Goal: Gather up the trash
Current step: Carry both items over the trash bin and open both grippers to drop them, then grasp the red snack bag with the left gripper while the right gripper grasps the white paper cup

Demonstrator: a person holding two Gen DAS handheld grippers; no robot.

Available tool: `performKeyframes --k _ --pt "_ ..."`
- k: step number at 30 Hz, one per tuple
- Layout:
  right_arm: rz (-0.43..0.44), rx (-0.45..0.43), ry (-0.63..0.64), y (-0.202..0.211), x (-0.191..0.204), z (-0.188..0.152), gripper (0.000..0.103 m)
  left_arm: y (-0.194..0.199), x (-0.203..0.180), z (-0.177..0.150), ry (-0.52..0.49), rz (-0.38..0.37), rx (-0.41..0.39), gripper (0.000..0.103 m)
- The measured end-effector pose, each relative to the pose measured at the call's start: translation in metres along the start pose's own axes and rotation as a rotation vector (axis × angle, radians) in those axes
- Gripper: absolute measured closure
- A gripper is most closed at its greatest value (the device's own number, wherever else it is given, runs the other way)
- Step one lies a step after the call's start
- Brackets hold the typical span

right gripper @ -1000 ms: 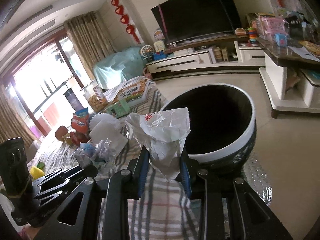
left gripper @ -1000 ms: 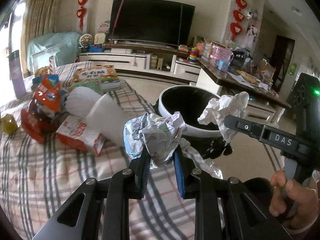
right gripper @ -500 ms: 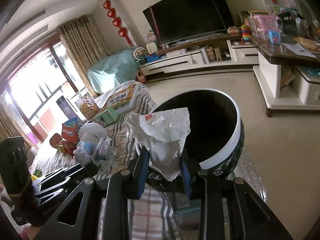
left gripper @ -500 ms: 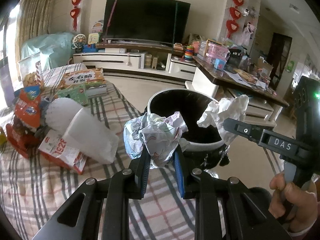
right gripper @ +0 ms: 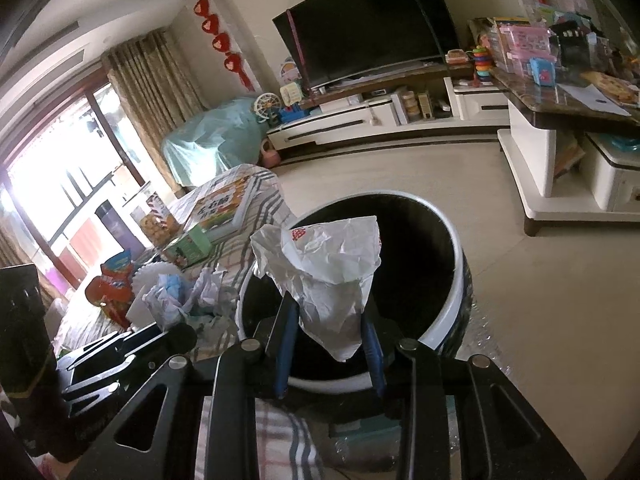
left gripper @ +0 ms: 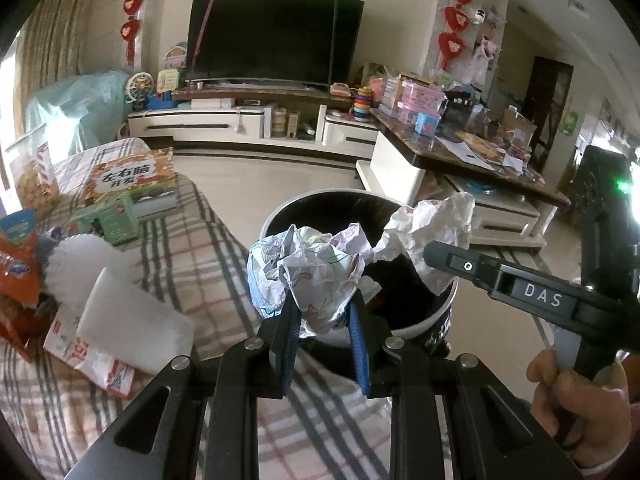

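Note:
My left gripper (left gripper: 323, 312) is shut on a crumpled wad of printed paper (left gripper: 316, 272) and holds it over the near rim of a round black trash bin with a white rim (left gripper: 416, 328). My right gripper (right gripper: 329, 320) is shut on a crumpled white wrapper (right gripper: 328, 268) and holds it above the bin's open mouth (right gripper: 424, 264). The right gripper (left gripper: 436, 258) with its wrapper (left gripper: 432, 224) also shows in the left wrist view, over the bin's right side. The left gripper (right gripper: 176, 330) with its wad (right gripper: 180, 296) shows at the left of the right wrist view.
A plaid-covered table (left gripper: 208, 256) at the left carries a white foam sheet (left gripper: 132, 324), red snack bags (left gripper: 16, 264), a green box (left gripper: 108, 220) and a book (left gripper: 128, 180). A cluttered coffee table (left gripper: 460, 148) stands at the right, a TV unit (left gripper: 248, 120) behind.
Both grippers have moved forward with their trash, from over the table's edge to over the bin. The bin now sits closer and lower in both views.

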State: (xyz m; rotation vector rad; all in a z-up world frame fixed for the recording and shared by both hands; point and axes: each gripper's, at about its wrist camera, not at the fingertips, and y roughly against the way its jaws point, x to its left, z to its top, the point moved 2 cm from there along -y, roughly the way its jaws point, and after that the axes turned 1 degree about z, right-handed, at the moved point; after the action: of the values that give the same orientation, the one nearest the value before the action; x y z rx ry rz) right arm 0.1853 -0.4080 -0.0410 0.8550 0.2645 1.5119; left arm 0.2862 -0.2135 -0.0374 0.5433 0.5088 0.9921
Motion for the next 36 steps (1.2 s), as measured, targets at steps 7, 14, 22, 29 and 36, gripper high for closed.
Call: performKeyframes --k 7,14,22,29,36 --pt "-0.017 0.010 -0.016 -0.004 -0.013 0.004 0.070 -0.016 0.000 0.008 -0.009 -0.016 0.005 0.080" --pt "-0.015 0.023 -0.030 -0.012 -0.022 0.008 0.070 -0.031 -0.003 0.013 -0.007 -0.016 0.023 0.080" --pt "-0.035 0.026 -0.052 -0.016 -0.026 0.014 0.055 -0.034 -0.010 0.013 -0.026 -0.009 0.022 0.053" --pt "-0.038 0.005 -0.061 -0.008 -0.025 0.014 0.036 -0.023 -0.007 0.007 -0.002 -0.002 0.014 0.047" --pt "-0.012 -0.011 -0.077 0.002 -0.014 0.001 0.025 0.002 0.011 -0.018 0.028 0.009 0.010 0.046"
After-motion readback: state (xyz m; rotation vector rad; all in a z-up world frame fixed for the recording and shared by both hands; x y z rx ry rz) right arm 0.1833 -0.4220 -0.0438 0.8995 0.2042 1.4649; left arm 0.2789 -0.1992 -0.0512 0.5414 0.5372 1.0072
